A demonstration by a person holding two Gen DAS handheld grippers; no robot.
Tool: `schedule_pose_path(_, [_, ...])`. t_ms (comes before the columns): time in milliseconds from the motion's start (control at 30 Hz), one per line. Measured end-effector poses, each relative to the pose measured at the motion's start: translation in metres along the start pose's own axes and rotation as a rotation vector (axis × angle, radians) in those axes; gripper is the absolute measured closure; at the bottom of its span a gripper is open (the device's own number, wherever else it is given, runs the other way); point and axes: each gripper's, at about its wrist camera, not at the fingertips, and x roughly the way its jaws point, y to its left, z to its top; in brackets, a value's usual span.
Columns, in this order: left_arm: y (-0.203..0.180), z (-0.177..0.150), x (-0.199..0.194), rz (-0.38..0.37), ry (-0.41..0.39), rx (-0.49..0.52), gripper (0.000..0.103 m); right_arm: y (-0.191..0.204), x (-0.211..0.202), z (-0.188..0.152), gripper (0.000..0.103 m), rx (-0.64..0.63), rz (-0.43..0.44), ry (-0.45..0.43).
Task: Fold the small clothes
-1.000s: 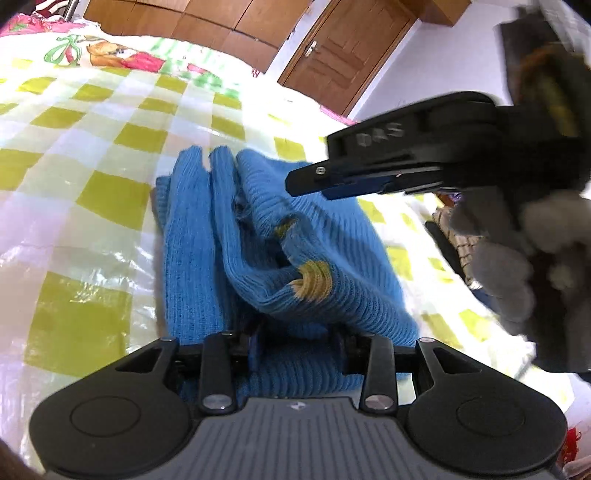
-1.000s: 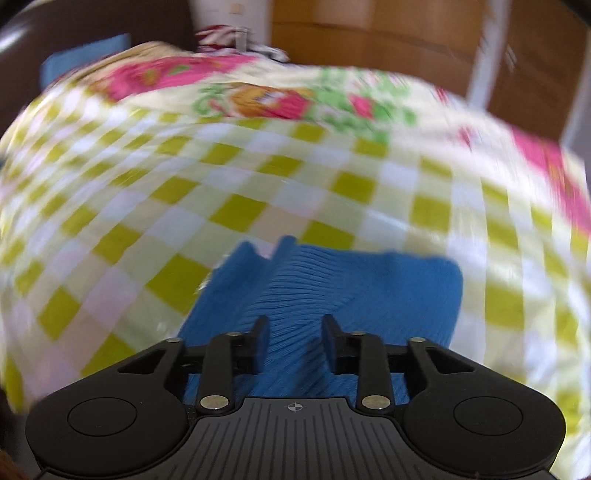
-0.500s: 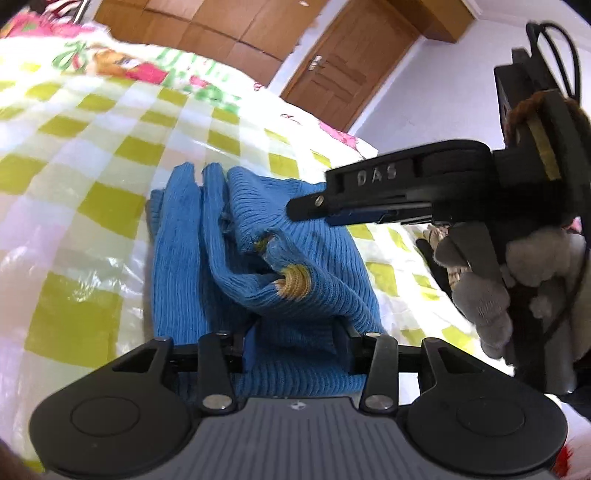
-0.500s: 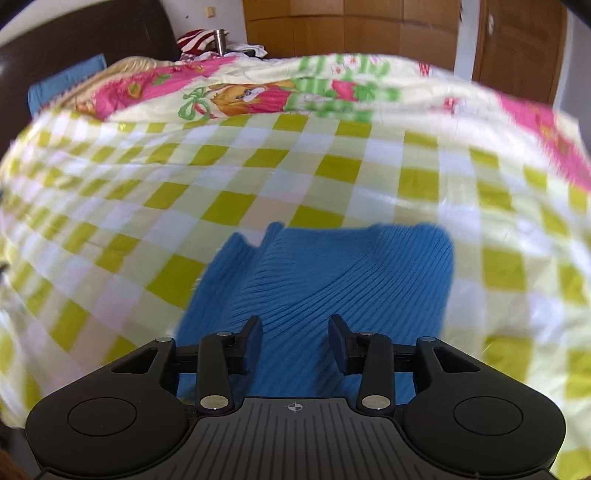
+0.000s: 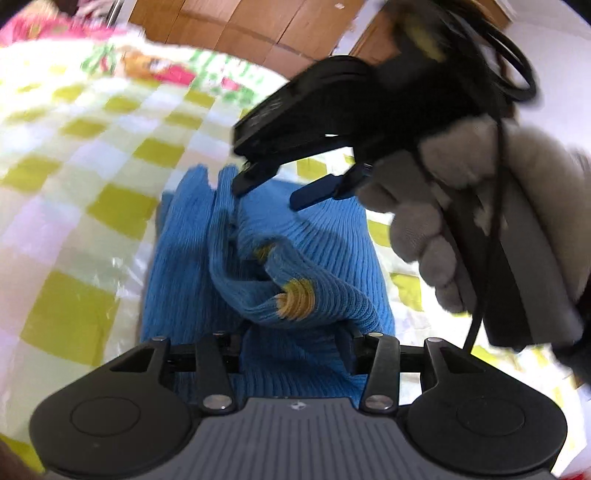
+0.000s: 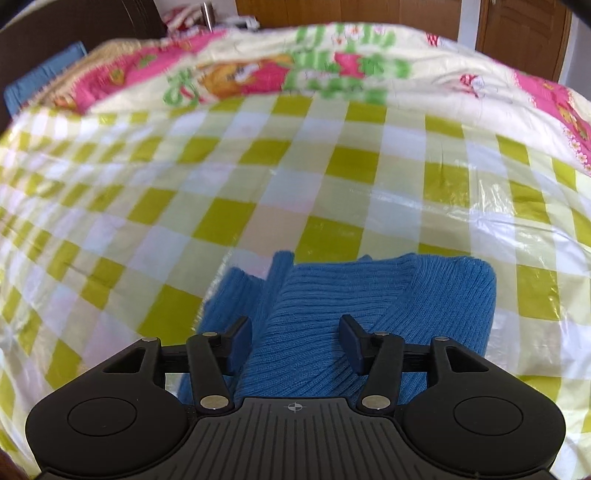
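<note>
Lying folded on the bed's yellow-and-white checked plastic cover (image 6: 236, 221), the blue ribbed knit garment with small yellow marks (image 5: 306, 236) sits near the front edge of the bed, its top layer bunched into a raised ridge. The left hand-held gripper (image 5: 295, 343) has its jaws part-way apart with that bunched blue fold filling the gap between them, and the knit looks pinched there (the pads themselves are mostly buried in the fabric). The right hand-held gripper (image 6: 295, 339) stands with its jaws spread wide, having just been opening; the garment (image 6: 351, 314) lies beneath and between the fingers, which do not press on it. From the left wrist view, this right hand-held gripper (image 5: 273, 192) hovers over the far end of the garment, one dark fingertip (image 5: 243, 182) touching or just above the knit edge, held by a grey-gloved hand (image 5: 436, 229). A pink and green printed quilt (image 6: 258, 74) lies at the far end of the bed, with brown wooden cupboards (image 6: 332, 11) behind.
</note>
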Motion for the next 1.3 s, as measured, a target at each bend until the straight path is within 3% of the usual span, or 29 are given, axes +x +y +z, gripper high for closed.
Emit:
schedule_pose_path(167, [-0.009,-0.009,0.002,-0.012,-0.014,0.087,0.054,0.011,0.009,0.005,0.045,-0.034,-0.01,0.062])
schedule_pose_path(300, [-0.014,-0.01,0.004,-0.035,-0.017,0.115,0.059,0.026,0.022,0.001,0.043,-0.098,-0.096,0.112])
schedule_pose_path(600, [-0.013,-0.009,0.01,-0.056,-0.019,0.145,0.06,0.048,0.038,0.001,0.035,-0.172,-0.194,0.156])
schedule_pose_path(733, [-0.011,-0.01,0.011,-0.073,-0.013,0.135,0.059,0.036,0.043,0.001,0.047,-0.136,-0.213,0.15])
schedule_pose_path(800, [-0.012,-0.009,0.01,-0.085,-0.024,0.141,0.06,0.023,0.037,0.0,0.076,-0.074,-0.187,0.148])
schedule_pose_path(833, [-0.013,-0.009,0.009,-0.093,-0.03,0.143,0.06,0.018,0.032,0.0,0.08,-0.052,-0.178,0.141])
schedule_pose_path(1000, [-0.016,-0.01,0.001,-0.116,-0.066,0.168,0.062,-0.001,0.002,-0.001,0.085,0.032,-0.119,0.069])
schedule_pose_path(1133, [-0.013,-0.011,-0.014,-0.16,-0.098,0.16,0.062,0.006,-0.03,-0.003,0.085,0.023,-0.067,-0.005])
schedule_pose_path(1300, [-0.005,-0.012,-0.013,-0.147,-0.042,0.134,0.062,0.033,-0.048,-0.008,0.085,-0.028,-0.018,-0.048])
